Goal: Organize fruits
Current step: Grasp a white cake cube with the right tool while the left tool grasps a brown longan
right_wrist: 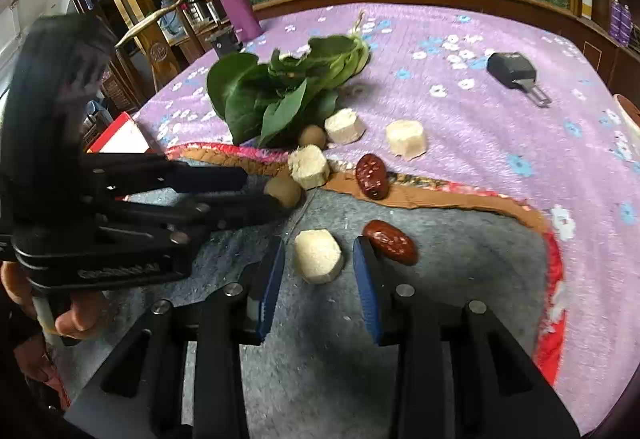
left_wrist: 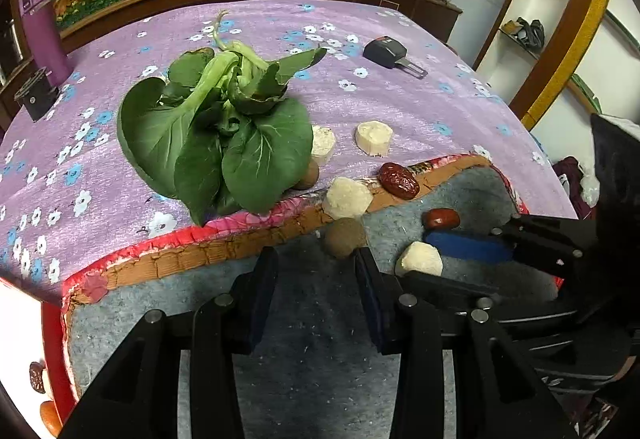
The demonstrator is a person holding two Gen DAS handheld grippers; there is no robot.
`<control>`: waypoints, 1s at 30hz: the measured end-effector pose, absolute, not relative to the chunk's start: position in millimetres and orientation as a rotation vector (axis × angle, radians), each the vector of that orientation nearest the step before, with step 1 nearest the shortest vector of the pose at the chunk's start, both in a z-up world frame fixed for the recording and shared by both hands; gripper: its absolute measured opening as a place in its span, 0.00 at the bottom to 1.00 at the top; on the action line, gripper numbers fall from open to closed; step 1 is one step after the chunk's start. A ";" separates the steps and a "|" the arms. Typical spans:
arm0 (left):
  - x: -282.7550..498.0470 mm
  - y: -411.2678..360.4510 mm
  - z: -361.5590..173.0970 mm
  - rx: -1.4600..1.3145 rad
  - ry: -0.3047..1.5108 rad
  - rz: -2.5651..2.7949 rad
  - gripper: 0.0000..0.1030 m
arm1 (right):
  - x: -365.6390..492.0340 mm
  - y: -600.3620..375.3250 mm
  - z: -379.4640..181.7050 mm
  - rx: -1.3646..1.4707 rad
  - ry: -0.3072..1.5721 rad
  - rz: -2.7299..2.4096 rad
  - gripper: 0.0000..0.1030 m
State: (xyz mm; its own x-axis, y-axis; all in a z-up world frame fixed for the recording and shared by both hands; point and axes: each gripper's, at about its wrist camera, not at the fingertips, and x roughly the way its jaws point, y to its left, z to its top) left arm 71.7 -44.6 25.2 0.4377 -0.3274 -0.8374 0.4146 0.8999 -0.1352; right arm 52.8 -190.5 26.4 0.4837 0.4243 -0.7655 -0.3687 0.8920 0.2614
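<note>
Right wrist view: we see our right gripper (right_wrist: 318,271) unclenched around a pale banana chunk (right_wrist: 318,256) on the grey mat (right_wrist: 460,279), pads not touching. Our left gripper (left_wrist: 316,279) stands unclenched and empty just before a brown round fruit (left_wrist: 345,237) on that mat.

Purple flask (left_wrist: 40,23) — black key fob (left_wrist: 386,53)

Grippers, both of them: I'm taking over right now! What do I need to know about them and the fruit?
Left gripper: open, empty, tips just short of a longan.
Right gripper: open, white chunk between its jaws, not pinched.
Grey mat: that chunk, that longan, a date.
Mat's edge: second chunk, second date.
Cloth: third chunk, fourth chunk, second longan by the greens.
Done: nothing looks sorted yet. Left: nearly everything.
</note>
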 end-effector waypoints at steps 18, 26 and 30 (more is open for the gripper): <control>79.7 -68.3 17.4 0.076 1.017 -0.479 0.20 | 35.0 -209.9 25.5 0.061 0.929 0.368 0.26; 66.8 -54.3 32.5 0.084 0.974 -0.427 0.20 | 33.7 -205.3 33.8 0.077 0.918 0.373 0.26; 57.5 -27.8 49.2 0.074 0.948 -0.342 0.19 | 33.2 -185.9 43.0 0.060 0.904 0.406 0.27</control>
